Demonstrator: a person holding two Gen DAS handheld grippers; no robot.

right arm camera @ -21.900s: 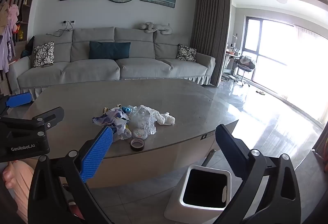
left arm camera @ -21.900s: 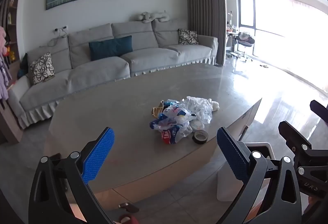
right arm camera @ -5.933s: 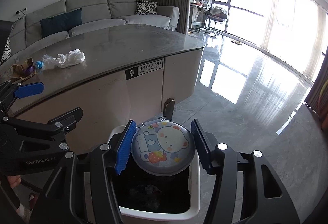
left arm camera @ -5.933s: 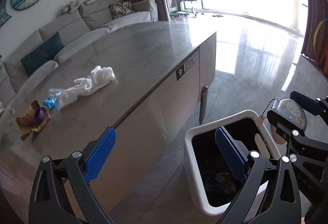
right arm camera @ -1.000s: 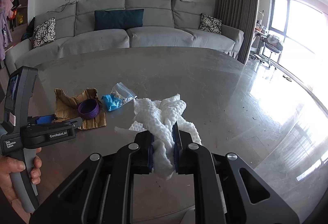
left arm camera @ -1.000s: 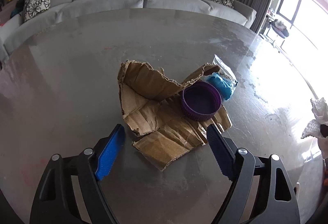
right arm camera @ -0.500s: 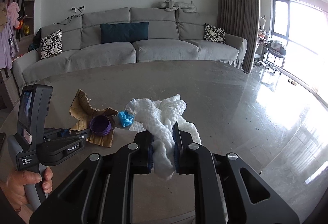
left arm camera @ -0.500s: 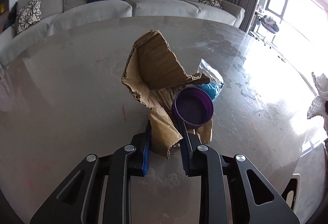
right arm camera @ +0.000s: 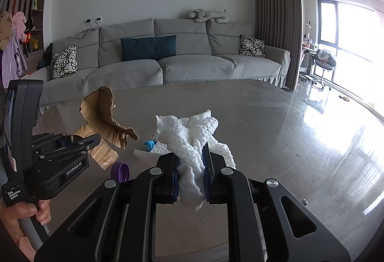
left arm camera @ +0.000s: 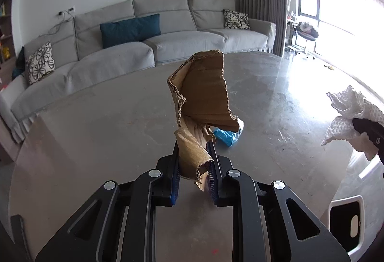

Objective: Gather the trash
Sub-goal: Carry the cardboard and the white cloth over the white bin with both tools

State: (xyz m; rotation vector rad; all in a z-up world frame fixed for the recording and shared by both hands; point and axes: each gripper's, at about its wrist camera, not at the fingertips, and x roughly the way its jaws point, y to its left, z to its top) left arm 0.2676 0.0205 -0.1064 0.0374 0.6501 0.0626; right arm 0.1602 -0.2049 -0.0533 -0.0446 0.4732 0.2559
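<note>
Just changed: half a second ago the torn cardboard point(left arm camera: 202, 103) was only starting up off the counter point(left arm camera: 96, 132) with the purple cap riding on it — now we have it well clear of the surface, and the purple cap point(right arm camera: 120, 172) has slid off; in the right wrist view it sits on its edge on the counter, below the cardboard.
Left hand-held gripper point(left arm camera: 193, 166): pressed together on the crumpled lower end of the cardboard, which stands up and curls over above it.
Right hand-held gripper point(right arm camera: 192, 170): as before, pinching the wad of white paper towel point(right arm camera: 192, 134), held above the counter.
What it means: we judge both hands are loaded for the bin, but the cap now needs its own pickup, as does the blue wrapper point(left arm camera: 226, 137) lying on the counter just behind the cardboard.
Bin: the white trash bin point(left arm camera: 345, 218) stands on the floor past the counter's right edge — open, dark inside.
Surface: grey stone counter, glossy, scuffed and speckled, strong glare on its right side.
Room: grey sofa point(right arm camera: 168, 62) with a teal cushion behind the counter, three pictures above it, curtain and bright window to the right.
</note>
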